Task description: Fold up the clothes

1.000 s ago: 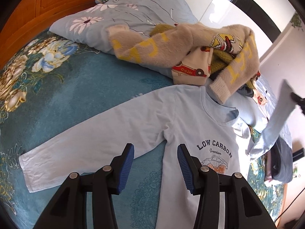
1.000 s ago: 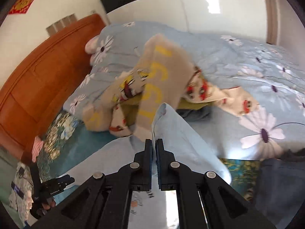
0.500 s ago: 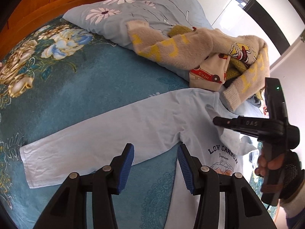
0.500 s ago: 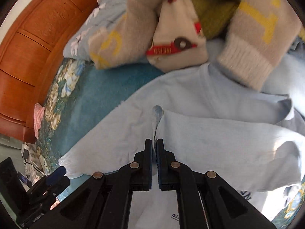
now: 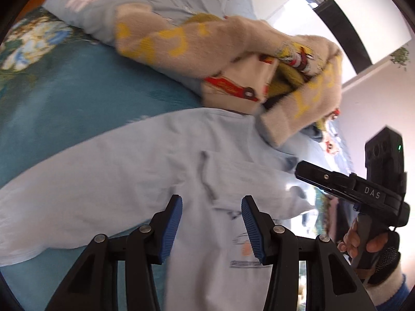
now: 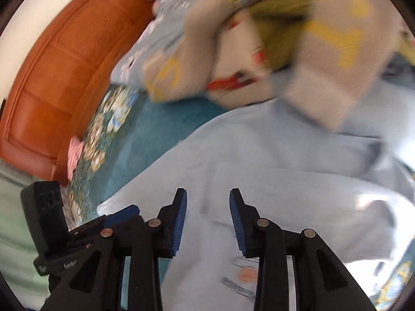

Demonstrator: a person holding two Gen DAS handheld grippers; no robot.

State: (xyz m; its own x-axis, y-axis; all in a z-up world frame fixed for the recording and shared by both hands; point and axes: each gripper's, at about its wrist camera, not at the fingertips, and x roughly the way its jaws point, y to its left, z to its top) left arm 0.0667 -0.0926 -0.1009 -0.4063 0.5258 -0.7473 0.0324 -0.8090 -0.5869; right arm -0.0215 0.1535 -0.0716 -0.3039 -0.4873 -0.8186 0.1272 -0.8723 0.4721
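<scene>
A light blue long-sleeve shirt (image 5: 145, 171) lies front up on the teal bedspread (image 5: 64, 98). Its right sleeve (image 5: 254, 181) is folded across the chest, cuff near the middle; the left sleeve stretches out to the left. My left gripper (image 5: 211, 223) is open and empty just above the shirt's chest. My right gripper (image 6: 208, 223) is open and empty over the folded sleeve (image 6: 298, 194). The right gripper also shows at the right of the left wrist view (image 5: 306, 172). The shirt fills the lower right wrist view (image 6: 233, 150).
A heap of clothes, with a beige sweater with yellow letters (image 5: 181, 44), lies by the shirt's collar and partly on it. A floral blue pillow (image 5: 145, 2) lies behind. An orange wooden headboard (image 6: 52, 64) bounds the bed. The views are motion-blurred.
My right gripper carried the right sleeve across the chest, laid it down and opened, letting go. My left gripper moved closer over the shirt and stayed open.
</scene>
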